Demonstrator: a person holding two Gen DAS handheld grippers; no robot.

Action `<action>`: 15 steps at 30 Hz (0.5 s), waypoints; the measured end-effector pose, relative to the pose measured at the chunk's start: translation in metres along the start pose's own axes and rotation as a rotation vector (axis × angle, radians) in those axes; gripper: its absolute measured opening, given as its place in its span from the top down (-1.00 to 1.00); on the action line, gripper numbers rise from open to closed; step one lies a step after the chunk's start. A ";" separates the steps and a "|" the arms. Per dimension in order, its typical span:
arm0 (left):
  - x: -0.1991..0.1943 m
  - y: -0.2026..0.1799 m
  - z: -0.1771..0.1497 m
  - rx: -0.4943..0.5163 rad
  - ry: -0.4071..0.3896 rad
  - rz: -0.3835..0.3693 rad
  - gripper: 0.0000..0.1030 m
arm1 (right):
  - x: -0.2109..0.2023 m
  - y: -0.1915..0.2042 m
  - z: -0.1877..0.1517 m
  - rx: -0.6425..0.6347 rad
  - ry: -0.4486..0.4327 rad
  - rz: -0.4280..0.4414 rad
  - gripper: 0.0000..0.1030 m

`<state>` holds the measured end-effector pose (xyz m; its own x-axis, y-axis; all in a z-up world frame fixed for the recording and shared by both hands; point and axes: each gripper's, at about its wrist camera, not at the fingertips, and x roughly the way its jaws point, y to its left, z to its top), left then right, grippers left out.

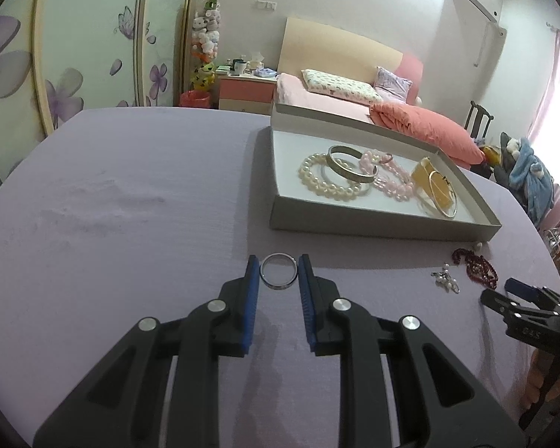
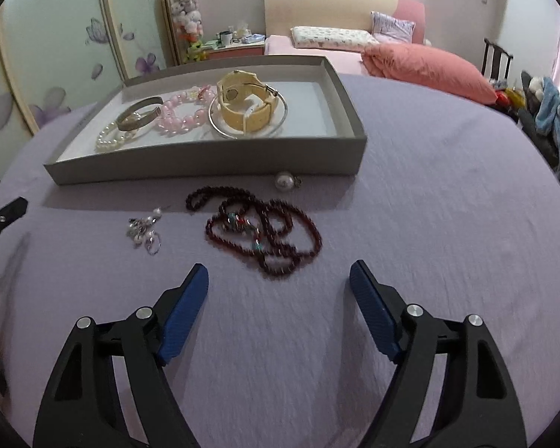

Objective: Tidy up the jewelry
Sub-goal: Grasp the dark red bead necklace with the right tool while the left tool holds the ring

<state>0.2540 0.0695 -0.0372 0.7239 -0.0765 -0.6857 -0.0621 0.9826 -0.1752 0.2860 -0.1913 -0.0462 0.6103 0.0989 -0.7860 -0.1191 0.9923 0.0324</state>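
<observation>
A silver ring bangle [image 1: 279, 271] lies on the purple cloth between the blue pads of my left gripper [image 1: 279, 267]; the jaws stand just either side of it, and I cannot tell whether they touch it. A grey tray [image 1: 373, 220] holds a pearl bracelet [image 1: 326, 183], a silver cuff [image 1: 349, 166], pink beads [image 1: 388, 175], a yellow watch [image 2: 246, 102] and a thin hoop [image 1: 442, 196]. My right gripper [image 2: 279, 274] is open and empty, just short of a dark red bead necklace [image 2: 265, 227]. Silver earrings [image 2: 145, 231] and a pearl ball [image 2: 284, 181] lie near the tray [image 2: 205, 164].
The purple-covered table [image 1: 130, 205] stretches left of the tray. The right gripper shows at the right edge of the left wrist view [image 1: 519, 298]. A bed with pink pillows [image 1: 422, 127], a nightstand [image 1: 246, 89] and a chair [image 2: 498, 58] stand behind.
</observation>
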 end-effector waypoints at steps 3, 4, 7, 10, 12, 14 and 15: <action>0.000 0.003 0.000 -0.010 0.005 -0.006 0.58 | 0.005 0.003 0.007 -0.009 -0.002 -0.002 -0.39; 0.000 0.003 -0.001 -0.011 0.005 -0.005 0.58 | 0.006 0.004 0.009 -0.010 -0.003 -0.002 -0.37; -0.001 0.004 -0.001 -0.015 0.003 -0.007 0.58 | 0.008 0.007 0.014 -0.017 -0.008 0.002 -0.24; 0.000 0.004 -0.001 -0.017 0.006 -0.009 0.58 | 0.010 0.008 0.018 -0.021 -0.011 0.007 -0.13; 0.000 0.004 0.000 -0.018 0.005 -0.009 0.58 | 0.009 0.009 0.019 -0.028 -0.013 0.014 0.12; 0.000 0.004 0.000 -0.019 0.005 -0.010 0.58 | 0.008 0.013 0.019 -0.042 -0.018 0.027 0.46; 0.000 0.004 0.000 -0.019 0.005 -0.010 0.58 | 0.007 0.014 0.018 -0.052 -0.020 0.027 0.60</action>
<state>0.2534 0.0734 -0.0382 0.7210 -0.0873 -0.6874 -0.0681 0.9783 -0.1956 0.3020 -0.1752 -0.0401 0.6221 0.1278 -0.7724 -0.1761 0.9841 0.0210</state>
